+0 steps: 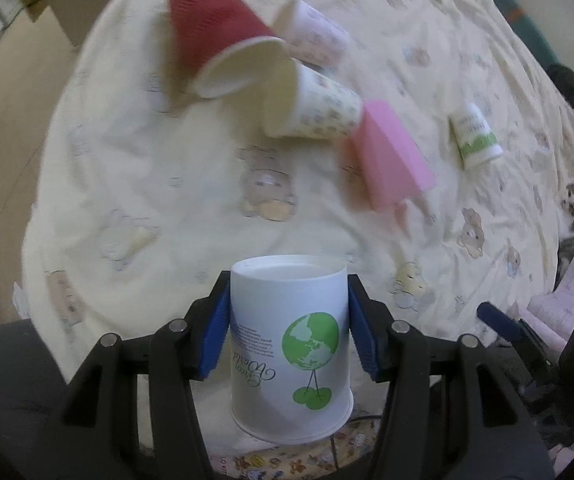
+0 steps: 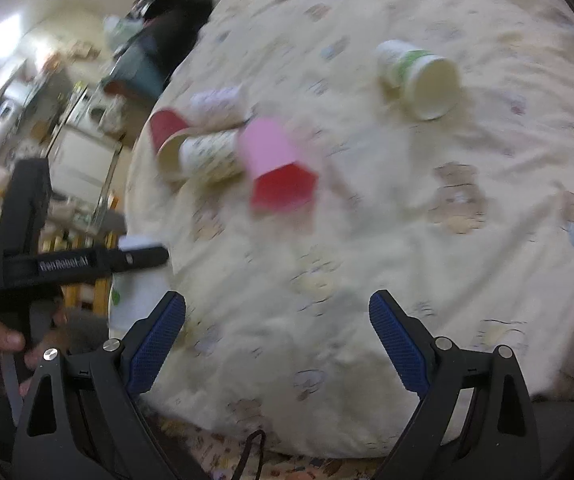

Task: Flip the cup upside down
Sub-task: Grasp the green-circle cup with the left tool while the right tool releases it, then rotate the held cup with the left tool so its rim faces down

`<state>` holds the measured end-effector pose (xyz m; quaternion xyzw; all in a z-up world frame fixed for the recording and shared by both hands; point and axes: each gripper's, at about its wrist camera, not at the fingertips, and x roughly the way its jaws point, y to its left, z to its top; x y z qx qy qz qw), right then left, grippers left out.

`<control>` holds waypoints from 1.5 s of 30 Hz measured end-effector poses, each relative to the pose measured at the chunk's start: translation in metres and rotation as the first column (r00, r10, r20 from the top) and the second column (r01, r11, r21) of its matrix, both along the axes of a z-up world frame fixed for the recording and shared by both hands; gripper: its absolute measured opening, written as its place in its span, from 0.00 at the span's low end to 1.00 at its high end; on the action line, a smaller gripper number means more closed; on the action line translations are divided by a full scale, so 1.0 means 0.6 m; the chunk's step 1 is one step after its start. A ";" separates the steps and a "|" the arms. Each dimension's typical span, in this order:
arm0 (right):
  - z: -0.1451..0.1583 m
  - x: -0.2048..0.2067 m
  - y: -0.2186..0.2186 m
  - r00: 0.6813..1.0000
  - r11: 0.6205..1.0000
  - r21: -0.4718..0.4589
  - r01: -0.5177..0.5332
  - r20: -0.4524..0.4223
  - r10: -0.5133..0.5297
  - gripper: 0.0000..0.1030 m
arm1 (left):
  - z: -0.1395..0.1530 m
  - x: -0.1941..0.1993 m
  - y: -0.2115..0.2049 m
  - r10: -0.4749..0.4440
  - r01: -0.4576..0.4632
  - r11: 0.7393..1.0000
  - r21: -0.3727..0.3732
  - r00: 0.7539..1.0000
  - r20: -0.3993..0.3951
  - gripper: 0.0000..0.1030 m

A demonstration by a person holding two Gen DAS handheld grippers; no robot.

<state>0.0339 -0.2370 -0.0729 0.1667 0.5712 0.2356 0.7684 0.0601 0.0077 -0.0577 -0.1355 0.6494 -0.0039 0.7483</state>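
Now cup (image 1: 289, 344) inverted — axis vertical

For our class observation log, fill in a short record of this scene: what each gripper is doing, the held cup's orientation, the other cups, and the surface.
left gripper: shut on the white paper cup with green globe print
held cup orientation: print upside down, flat base facing away from the camera
right gripper: open, holding nothing
other cups: red ribbed paper cup, pink square cup, two patterned white cups, green-and-white cup, all on their sides
surface: pale yellow bear-print bedsheet
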 end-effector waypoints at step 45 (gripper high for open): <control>-0.060 0.012 0.061 0.997 0.993 -0.106 -0.054 -0.063 0.048 0.93 | 0.027 -0.009 -0.098 -0.198 0.202 0.979 -0.033 0.975 0.105 0.49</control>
